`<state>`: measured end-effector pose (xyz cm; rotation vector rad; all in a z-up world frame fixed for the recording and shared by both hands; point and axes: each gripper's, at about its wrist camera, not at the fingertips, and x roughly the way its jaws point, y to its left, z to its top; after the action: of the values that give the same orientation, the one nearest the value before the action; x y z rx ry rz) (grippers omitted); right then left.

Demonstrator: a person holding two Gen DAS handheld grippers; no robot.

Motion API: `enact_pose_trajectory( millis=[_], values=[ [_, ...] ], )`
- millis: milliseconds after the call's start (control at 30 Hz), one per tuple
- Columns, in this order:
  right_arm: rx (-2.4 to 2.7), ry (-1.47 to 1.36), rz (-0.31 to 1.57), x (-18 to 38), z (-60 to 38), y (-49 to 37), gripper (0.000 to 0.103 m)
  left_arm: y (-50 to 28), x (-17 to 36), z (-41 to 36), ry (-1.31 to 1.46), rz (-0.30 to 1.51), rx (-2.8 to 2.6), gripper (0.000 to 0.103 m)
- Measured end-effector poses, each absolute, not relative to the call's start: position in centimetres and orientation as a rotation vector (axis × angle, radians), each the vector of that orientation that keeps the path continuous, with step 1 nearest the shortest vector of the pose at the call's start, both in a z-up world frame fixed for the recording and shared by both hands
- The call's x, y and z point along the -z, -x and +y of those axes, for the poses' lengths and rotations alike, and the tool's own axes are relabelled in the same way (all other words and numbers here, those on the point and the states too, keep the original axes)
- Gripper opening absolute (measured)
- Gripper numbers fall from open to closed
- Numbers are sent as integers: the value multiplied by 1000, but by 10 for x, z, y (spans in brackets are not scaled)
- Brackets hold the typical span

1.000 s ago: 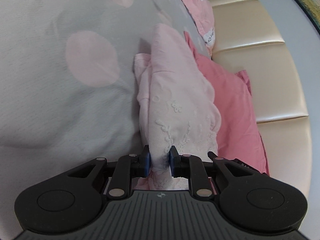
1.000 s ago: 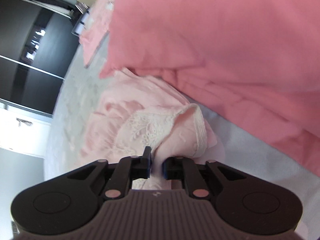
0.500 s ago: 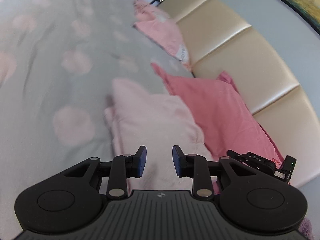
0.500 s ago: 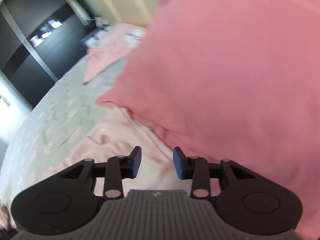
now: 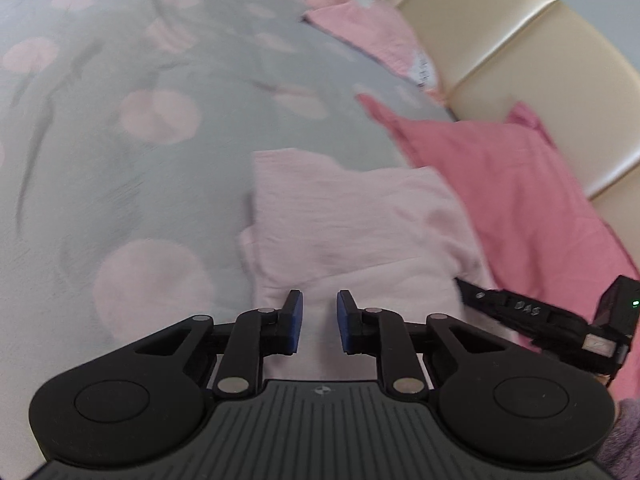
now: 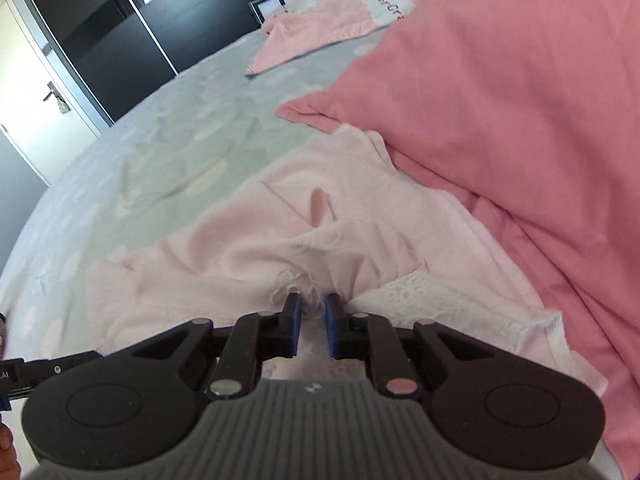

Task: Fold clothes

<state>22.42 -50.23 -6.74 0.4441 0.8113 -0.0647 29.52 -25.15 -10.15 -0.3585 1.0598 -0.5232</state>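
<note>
While garment (image 6: 320, 248) lies flat, right jaws pinching.

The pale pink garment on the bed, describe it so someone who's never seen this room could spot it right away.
On the grey bedspread with pink spots, look beside the big deep pink pillow near the cream headboard. The pale pink garment lies there, much lighter than the pillow, with white lace trim.
</note>
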Motion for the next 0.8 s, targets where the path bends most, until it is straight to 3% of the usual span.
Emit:
enact_pose_trajectory(
  millis=[100, 267, 433, 600, 800],
  values=[
    [85, -448, 809, 76, -505, -233, 1, -300, 110, -247, 352, 1068, 512, 11],
    [103, -407, 802, 72, -499, -236, 0, -299, 106, -245, 325, 1055, 508, 10],
    [78, -362, 764, 48, -500, -217, 11, -275, 72, -245, 246, 949, 550, 11],
    [-8, -344, 701, 21, -493, -186, 13, -244, 41, -266, 176, 870, 670, 11],
    [-167, -249, 743, 24, -448, -170, 21, -231, 69, -292, 71, 934, 673, 11]
  ],
)
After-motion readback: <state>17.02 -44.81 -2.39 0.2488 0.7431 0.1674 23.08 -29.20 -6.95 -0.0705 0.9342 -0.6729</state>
